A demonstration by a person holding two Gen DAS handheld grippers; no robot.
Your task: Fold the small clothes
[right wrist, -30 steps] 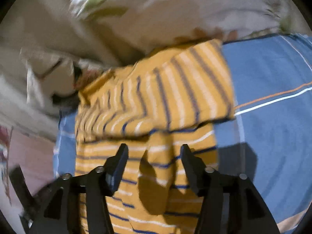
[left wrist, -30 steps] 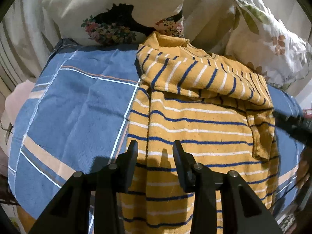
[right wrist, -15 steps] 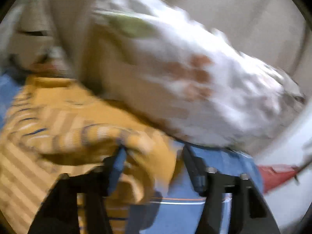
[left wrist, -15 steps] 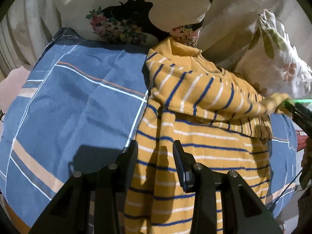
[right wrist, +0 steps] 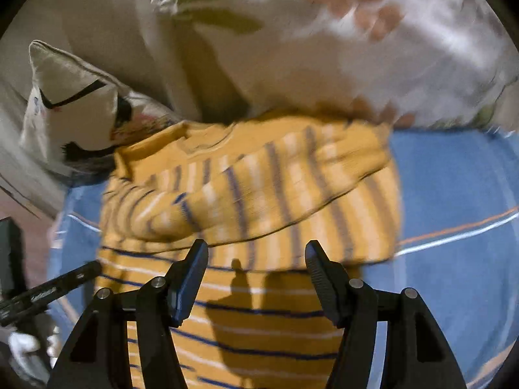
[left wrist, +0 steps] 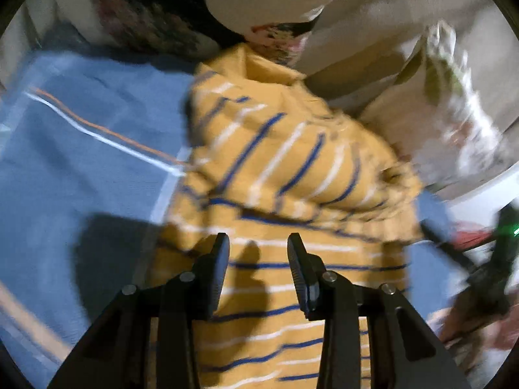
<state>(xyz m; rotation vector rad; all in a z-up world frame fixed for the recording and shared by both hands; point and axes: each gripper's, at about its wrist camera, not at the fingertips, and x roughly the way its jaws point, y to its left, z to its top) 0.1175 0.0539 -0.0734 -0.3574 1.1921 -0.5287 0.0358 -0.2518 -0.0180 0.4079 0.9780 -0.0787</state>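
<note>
A small yellow sweater (left wrist: pixel 275 175) with blue and white stripes lies on a blue bedsheet (left wrist: pixel 81 162), with both sleeves folded across its chest. It also shows in the right wrist view (right wrist: pixel 259 201). My left gripper (left wrist: pixel 258 249) is open and empty, hovering over the sweater's lower body. My right gripper (right wrist: pixel 256 259) is open and empty, hovering over the body just below the folded sleeves. The right gripper also shows at the right edge of the left wrist view (left wrist: pixel 486 259).
Floral pillows (right wrist: pixel 324 48) and a cushion (right wrist: pixel 71 107) lean against the wall behind the sweater's collar. The blue sheet (right wrist: pixel 454 194) with white and orange stripes spreads to both sides. The left gripper's tool body (right wrist: pixel 42 291) sits at the left edge.
My right gripper let go of the sleeve it was carrying; the sleeve now lies across the chest and the jaws are wider open. My left gripper moved closer toward the collar.
</note>
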